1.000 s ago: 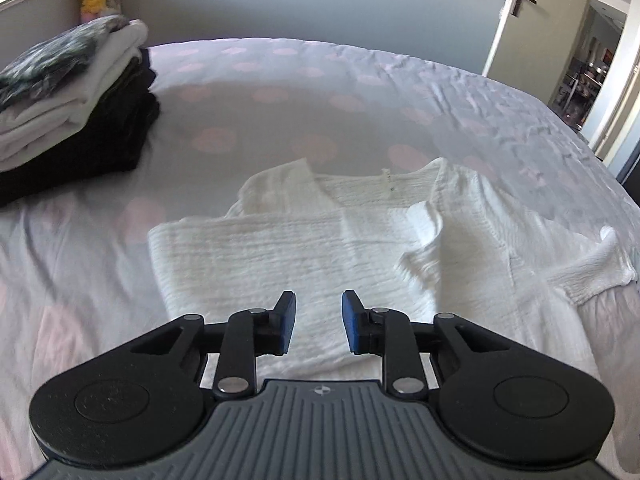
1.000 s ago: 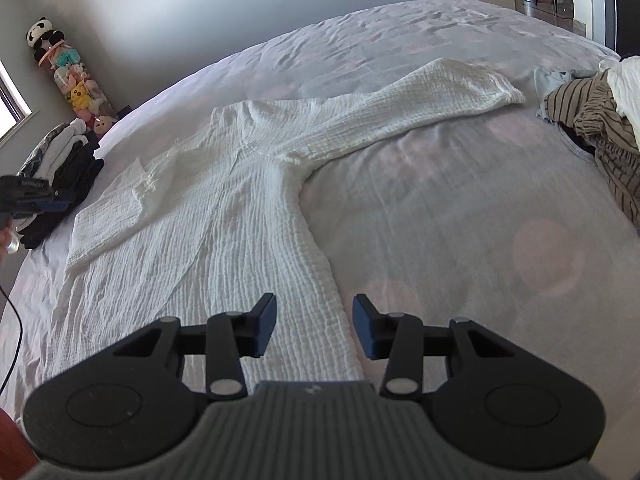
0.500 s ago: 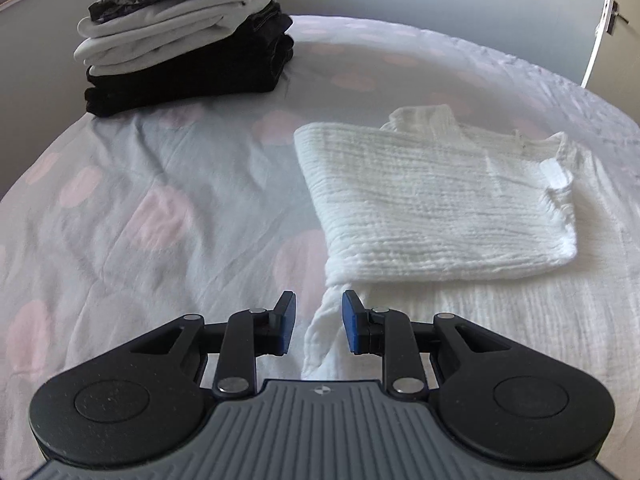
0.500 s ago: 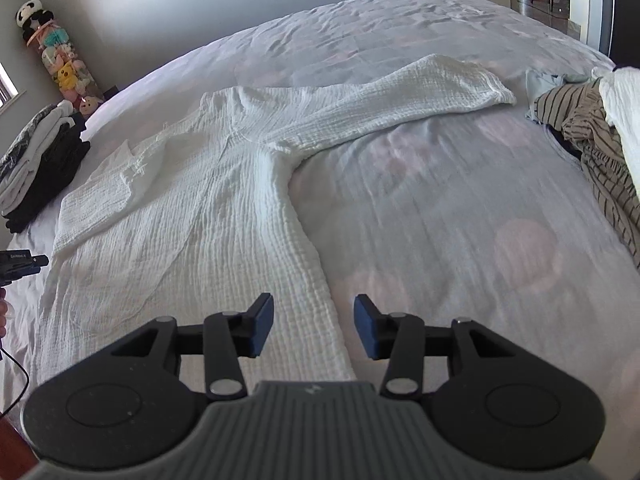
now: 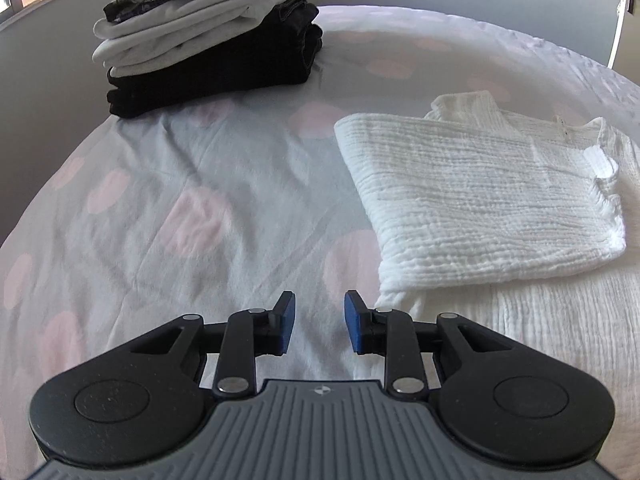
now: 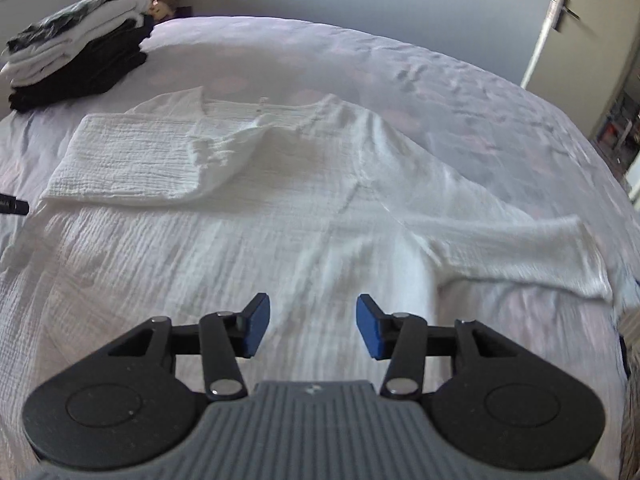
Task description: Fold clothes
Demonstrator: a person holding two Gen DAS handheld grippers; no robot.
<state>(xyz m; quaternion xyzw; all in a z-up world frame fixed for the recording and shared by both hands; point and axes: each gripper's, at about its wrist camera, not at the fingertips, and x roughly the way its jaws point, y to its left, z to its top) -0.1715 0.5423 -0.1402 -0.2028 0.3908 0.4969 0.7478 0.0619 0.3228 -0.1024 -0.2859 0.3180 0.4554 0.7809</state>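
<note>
A white crinkled long-sleeved garment (image 6: pixel 320 200) lies flat on the bed. Its left sleeve (image 6: pixel 128 164) is folded across the chest; its right sleeve (image 6: pixel 520 252) stretches out to the right. In the left wrist view the folded sleeve (image 5: pixel 480 200) lies right of centre. My left gripper (image 5: pixel 320 322) is open and empty, low over the bedsheet just left of the garment's edge. My right gripper (image 6: pixel 312 324) is open and empty, above the garment's lower body.
A stack of folded dark and white clothes (image 5: pixel 208 36) sits at the bed's far left corner, also in the right wrist view (image 6: pixel 76 48). The bedsheet (image 5: pixel 160 220) is pale with pink dots. A door (image 6: pixel 580 40) stands at the right.
The left gripper swung left and down off the garment to the sheet beside it. The right gripper turned from the garment's right side to face its collar. Both stayed open.
</note>
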